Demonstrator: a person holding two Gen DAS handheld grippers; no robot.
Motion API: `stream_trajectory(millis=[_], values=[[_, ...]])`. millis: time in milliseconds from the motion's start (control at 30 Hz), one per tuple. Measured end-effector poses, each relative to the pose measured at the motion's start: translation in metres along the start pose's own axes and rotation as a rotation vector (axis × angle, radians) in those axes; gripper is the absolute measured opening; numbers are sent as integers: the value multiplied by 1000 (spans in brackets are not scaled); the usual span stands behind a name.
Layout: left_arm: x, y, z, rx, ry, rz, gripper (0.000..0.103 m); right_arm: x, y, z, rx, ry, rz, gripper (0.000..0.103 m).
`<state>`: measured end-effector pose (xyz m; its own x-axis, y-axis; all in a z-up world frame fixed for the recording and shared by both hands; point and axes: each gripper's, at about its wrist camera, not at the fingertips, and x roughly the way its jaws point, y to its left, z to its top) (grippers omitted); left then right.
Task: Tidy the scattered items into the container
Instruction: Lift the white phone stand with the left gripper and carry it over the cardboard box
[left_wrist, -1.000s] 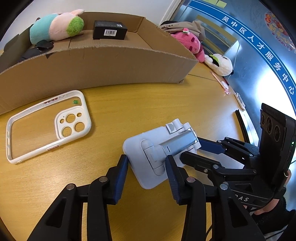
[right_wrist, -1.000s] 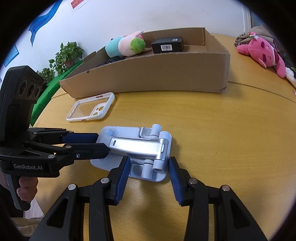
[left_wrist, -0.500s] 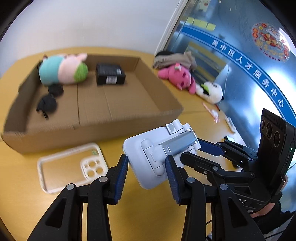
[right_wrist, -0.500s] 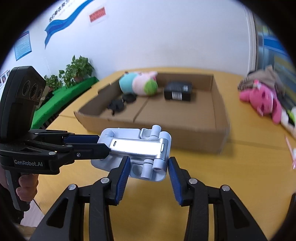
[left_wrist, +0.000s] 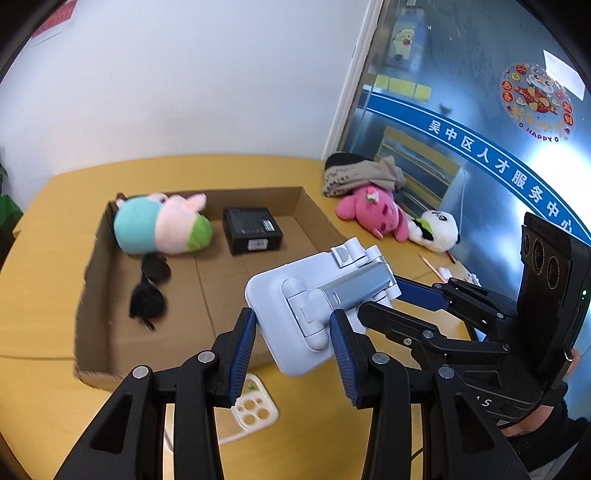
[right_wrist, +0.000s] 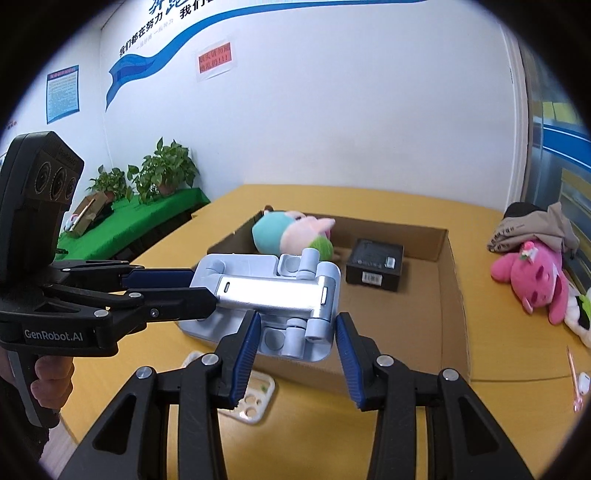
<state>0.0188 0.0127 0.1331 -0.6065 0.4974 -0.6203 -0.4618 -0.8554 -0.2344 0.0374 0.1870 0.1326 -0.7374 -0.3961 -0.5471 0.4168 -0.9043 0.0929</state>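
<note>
Currently the left gripper (left_wrist: 291, 332) and the right gripper (right_wrist: 297, 338) each clamp the folded white phone stand (left_wrist: 314, 295), held in the air over the near wall of the cardboard box (left_wrist: 291, 201). Inside the box, left to right: sunglasses (left_wrist: 149, 291), plush toy (left_wrist: 162, 229), black box (left_wrist: 253, 229). A white phone case (left_wrist: 251, 410) lies on the yellow table (left_wrist: 37, 387) below the stand.
</note>
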Motion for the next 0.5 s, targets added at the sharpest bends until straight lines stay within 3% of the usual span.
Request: stream_trajectory(millis=[267,500], values=[[18,18,32,17,-10,5,44,25,-12,26,55,-10,18,41],[54,35,56,17,32,-13,39,61,-30,36,96,16,-4,40]])
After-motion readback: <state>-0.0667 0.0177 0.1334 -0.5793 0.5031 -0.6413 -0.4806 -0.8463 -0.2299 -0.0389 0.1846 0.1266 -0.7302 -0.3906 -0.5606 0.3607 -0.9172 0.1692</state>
